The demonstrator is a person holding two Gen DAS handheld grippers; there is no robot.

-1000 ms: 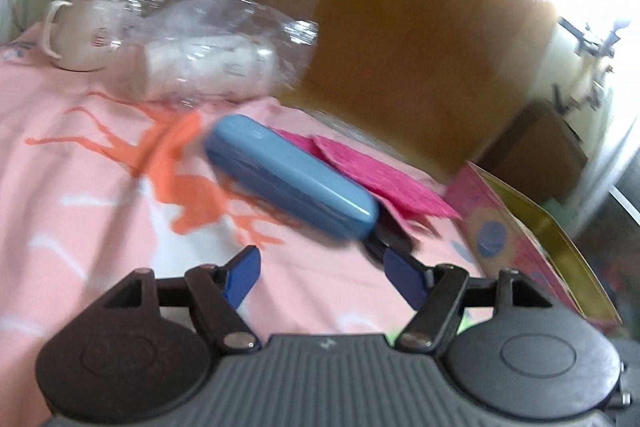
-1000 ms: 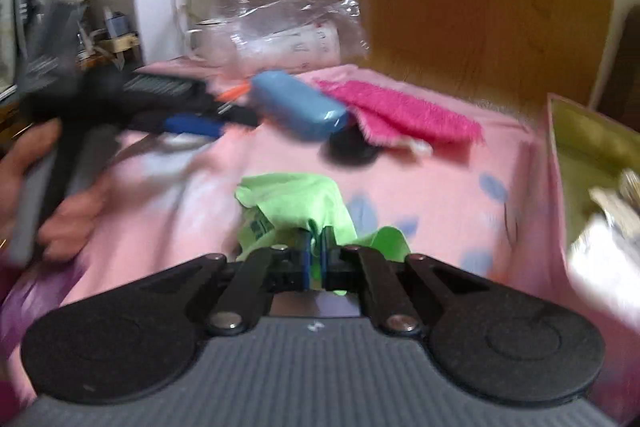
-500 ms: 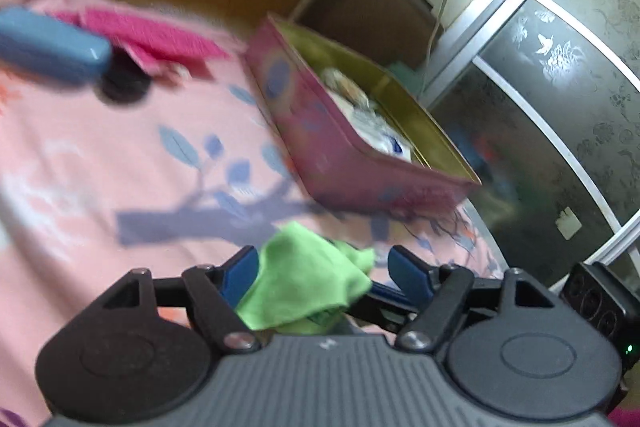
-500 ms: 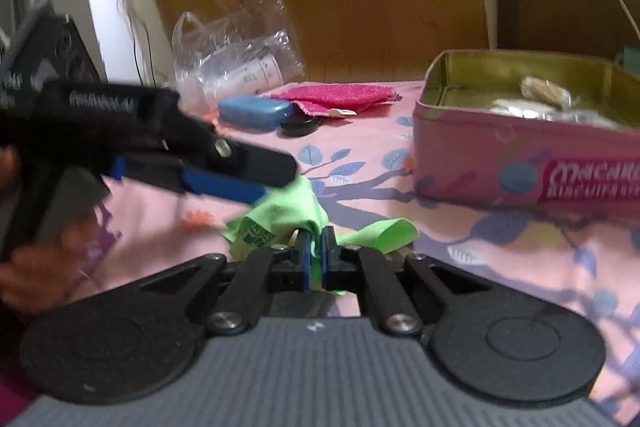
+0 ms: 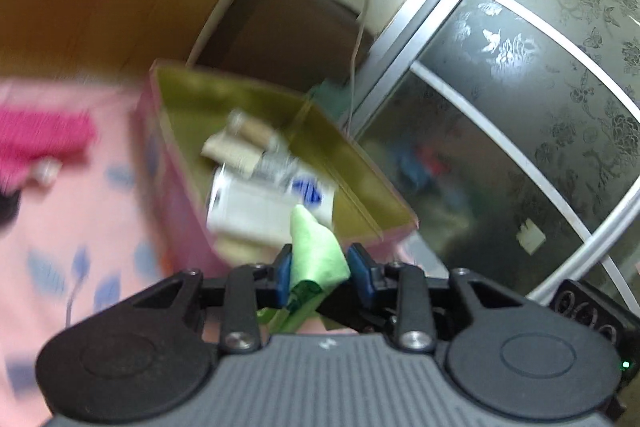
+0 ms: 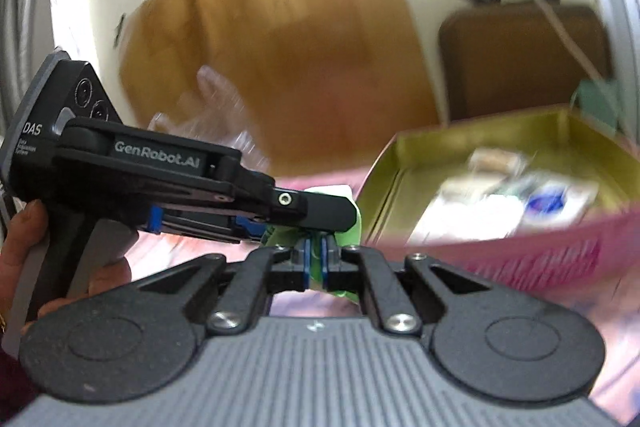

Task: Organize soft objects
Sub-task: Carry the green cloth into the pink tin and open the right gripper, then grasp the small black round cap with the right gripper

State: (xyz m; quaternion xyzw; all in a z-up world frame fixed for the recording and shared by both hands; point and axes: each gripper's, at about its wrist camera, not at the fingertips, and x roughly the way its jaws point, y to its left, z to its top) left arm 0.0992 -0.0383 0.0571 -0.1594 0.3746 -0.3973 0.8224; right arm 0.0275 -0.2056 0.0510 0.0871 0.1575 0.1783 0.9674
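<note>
A green cloth (image 5: 316, 251) is pinched between the blue pads of my left gripper (image 5: 318, 267), whose jaws are closing on it. The same cloth (image 6: 354, 227) is also held by my right gripper (image 6: 314, 261), shut on a fold of it. Both grippers hold it up in front of the near wall of an open pink tin (image 5: 176, 195) with a gold inside. In the right wrist view the left gripper (image 6: 332, 213) reaches in from the left, just ahead of my right fingertips. A pink fuzzy cloth (image 5: 40, 135) lies blurred on the bedspread to the left.
The tin (image 6: 500, 255) holds white packets and paper rolls (image 5: 256, 183). A clear plastic bag (image 6: 216, 115) sits by the wooden headboard (image 6: 280, 47). A mirrored wardrobe door (image 5: 520, 107) stands to the right, a brown cabinet (image 5: 288, 31) behind. A hand (image 6: 24, 227) grips the left handle.
The left gripper swung right from the blue case to the green cloth and closed on it. Both grippers lifted the cloth towards the tin, which now looms closer.
</note>
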